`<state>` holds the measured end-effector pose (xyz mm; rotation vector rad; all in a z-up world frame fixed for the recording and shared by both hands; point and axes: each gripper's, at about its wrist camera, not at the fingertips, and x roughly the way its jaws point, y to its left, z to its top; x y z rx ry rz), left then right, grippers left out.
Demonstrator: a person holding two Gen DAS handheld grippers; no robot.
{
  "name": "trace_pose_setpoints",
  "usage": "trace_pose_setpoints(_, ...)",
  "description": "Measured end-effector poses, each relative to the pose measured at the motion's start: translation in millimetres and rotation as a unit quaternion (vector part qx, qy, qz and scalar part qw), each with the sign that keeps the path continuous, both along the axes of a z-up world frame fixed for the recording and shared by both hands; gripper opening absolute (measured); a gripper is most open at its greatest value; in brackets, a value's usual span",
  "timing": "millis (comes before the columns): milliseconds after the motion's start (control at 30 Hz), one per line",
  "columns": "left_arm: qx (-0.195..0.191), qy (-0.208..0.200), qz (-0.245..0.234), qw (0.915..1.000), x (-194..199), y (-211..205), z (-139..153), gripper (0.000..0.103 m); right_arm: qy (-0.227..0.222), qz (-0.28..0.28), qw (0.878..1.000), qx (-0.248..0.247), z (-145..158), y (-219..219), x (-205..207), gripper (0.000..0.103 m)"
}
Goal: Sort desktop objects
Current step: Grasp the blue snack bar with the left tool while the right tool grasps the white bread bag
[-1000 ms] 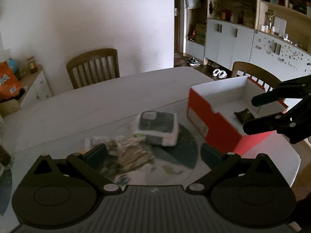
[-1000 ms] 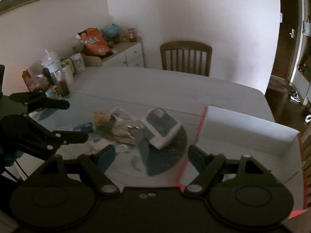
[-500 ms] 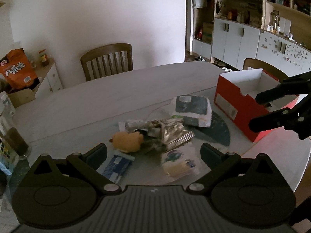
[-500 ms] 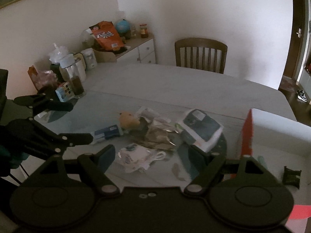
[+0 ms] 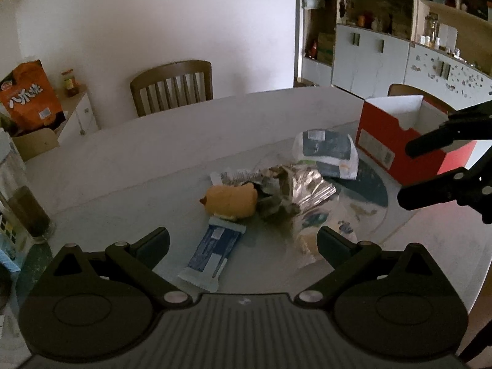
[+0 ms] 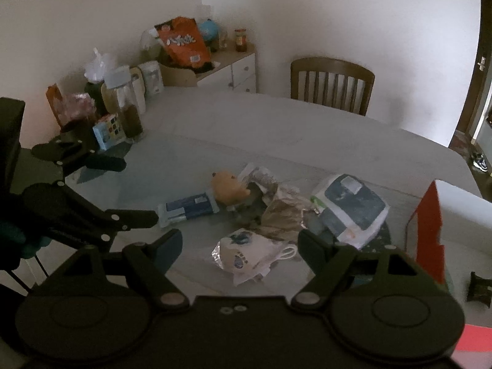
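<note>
A pile lies mid-table: a yellow plush toy (image 5: 232,198), a blue snack bar (image 5: 212,253), a crumpled foil wrapper (image 5: 303,190), a blue-and-white tissue pack (image 5: 327,153) and a bagged face mask (image 6: 249,253). A red box (image 5: 396,147) with a white inside stands at the right; a small dark item (image 6: 479,286) lies in it. My left gripper (image 5: 243,244) is open and empty above the snack bar. My right gripper (image 6: 240,244) is open and empty above the mask, beside the box.
Jars, a bottle and a small colourful box (image 6: 107,130) crowd the table's left end. A wooden chair (image 5: 172,86) stands at the far side. A cabinet with an orange bag (image 6: 184,43) is by the wall. Shelving (image 5: 399,46) fills the right.
Both grippers have pulled back and up from the pile, so the plush toy, snack bar and mask have come into view. The right gripper has moved away from over the box.
</note>
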<state>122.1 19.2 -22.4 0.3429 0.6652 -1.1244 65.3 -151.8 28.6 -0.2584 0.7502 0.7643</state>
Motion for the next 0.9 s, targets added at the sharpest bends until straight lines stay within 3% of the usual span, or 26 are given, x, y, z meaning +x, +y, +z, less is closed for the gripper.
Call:
trace_pose_setpoints(367, 0.006, 0.001, -0.012, 0.9999, 19.8, -10.2, -39.5, 0.103, -0.025, 0.015, 0.999, -0.039, -35.8, 25.1, 12.1, 0.082)
trace_pose_setpoints(900, 0.018, 0.018, -0.029, 0.9993, 46.1, -38.3, -88.9, 0.102, -0.013, 0.048, 0.996, -0.068, -81.3, 47.0, 43.3, 0.082)
